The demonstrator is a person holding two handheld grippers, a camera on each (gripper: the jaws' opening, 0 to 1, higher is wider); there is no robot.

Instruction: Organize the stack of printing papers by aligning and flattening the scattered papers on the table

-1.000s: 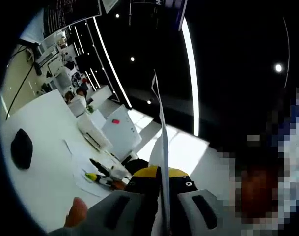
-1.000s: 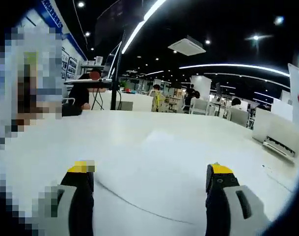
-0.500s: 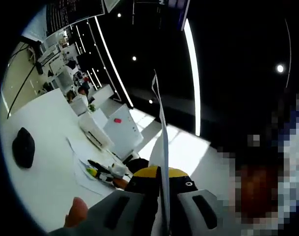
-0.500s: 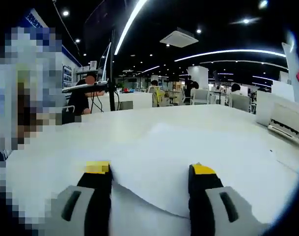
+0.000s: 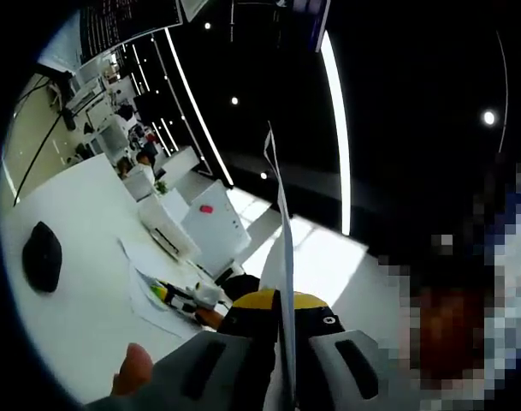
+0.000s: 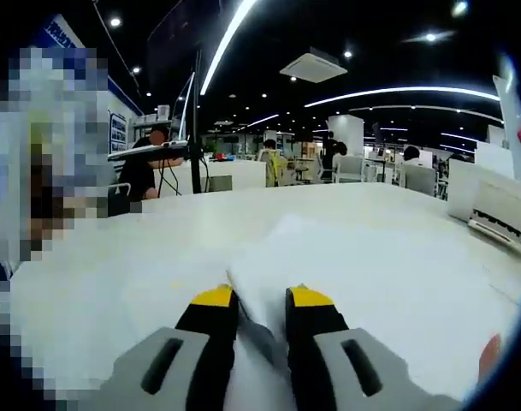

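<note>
In the left gripper view my left gripper (image 5: 280, 301) is shut on a white sheet of paper (image 5: 283, 214), seen edge-on and rising straight up from between the yellow-tipped jaws. In the right gripper view my right gripper (image 6: 262, 300) has its jaws drawn close on the near edge of a white paper sheet (image 6: 346, 257), which lies on the white table (image 6: 115, 257). The paper's edge lifts slightly into the narrow gap between the jaws.
A black mouse-like object (image 5: 42, 257), pens (image 5: 179, 295), loose sheets (image 5: 149, 270) and a white printer (image 5: 166, 235) sit on the table. A fingertip (image 5: 132, 372) shows beside the left gripper. A printer (image 6: 491, 214) stands at the right; a seated person (image 6: 145, 175) is behind the table.
The right gripper's jaws have narrowed from wide open to close together around the paper's edge. The left gripper stays shut on its sheet, with hardly any shift.
</note>
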